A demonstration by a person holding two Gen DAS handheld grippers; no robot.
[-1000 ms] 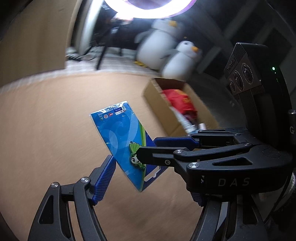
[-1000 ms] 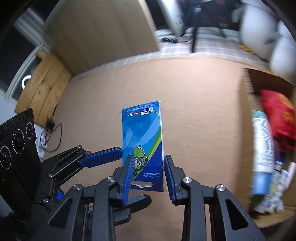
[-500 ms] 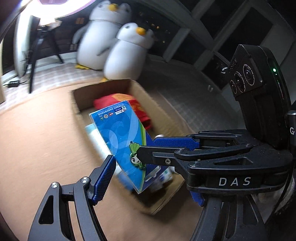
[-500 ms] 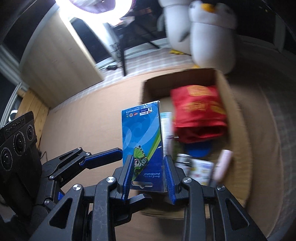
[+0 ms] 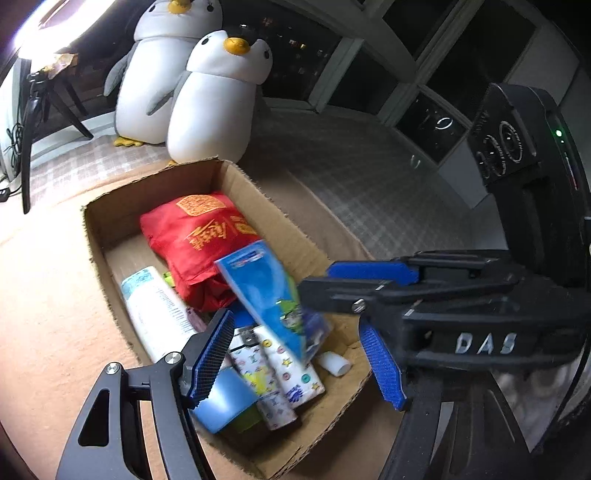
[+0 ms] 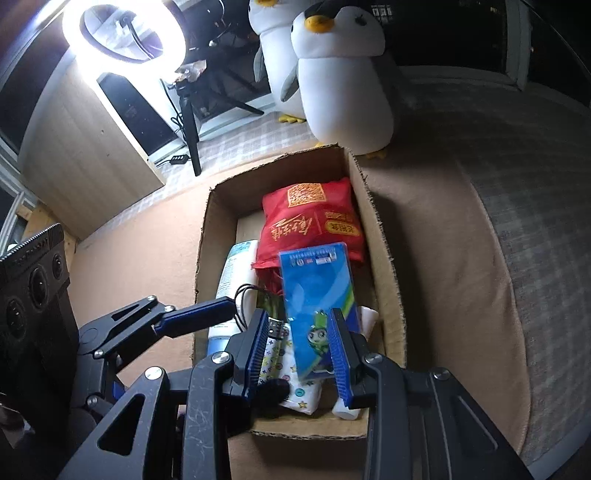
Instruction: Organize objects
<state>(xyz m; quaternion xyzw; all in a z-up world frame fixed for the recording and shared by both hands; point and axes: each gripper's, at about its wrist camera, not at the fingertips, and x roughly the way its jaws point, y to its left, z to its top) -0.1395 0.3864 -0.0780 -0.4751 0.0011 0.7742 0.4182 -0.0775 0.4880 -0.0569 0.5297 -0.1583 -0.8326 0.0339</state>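
A blue cartoon packet (image 6: 317, 291) hangs blurred over the open cardboard box (image 6: 207, 236), between the fingers of my right gripper (image 6: 298, 314). Those jaws stand narrowly apart. The left pad is clear of the packet, whose lower right edge lies behind the right finger. The left wrist view shows the packet (image 5: 266, 291) tilted, its lower end below the right gripper's fingertips (image 5: 306, 290). My left gripper (image 5: 295, 323) is open beside it with nothing between its pads.
The box (image 5: 258, 195) holds a red bag (image 5: 199, 236), a white bottle (image 5: 155, 314), a patterned pouch (image 5: 280, 373) and small items. Two plush penguins (image 5: 218, 99) stand behind it. A ring light (image 6: 123, 29) on a tripod and a wooden cabinet (image 6: 85, 155) are far left.
Both grippers swept from over the bare carpet to over the box. The packet has shifted right and away between the right fingers and looks smaller, off the left pad.
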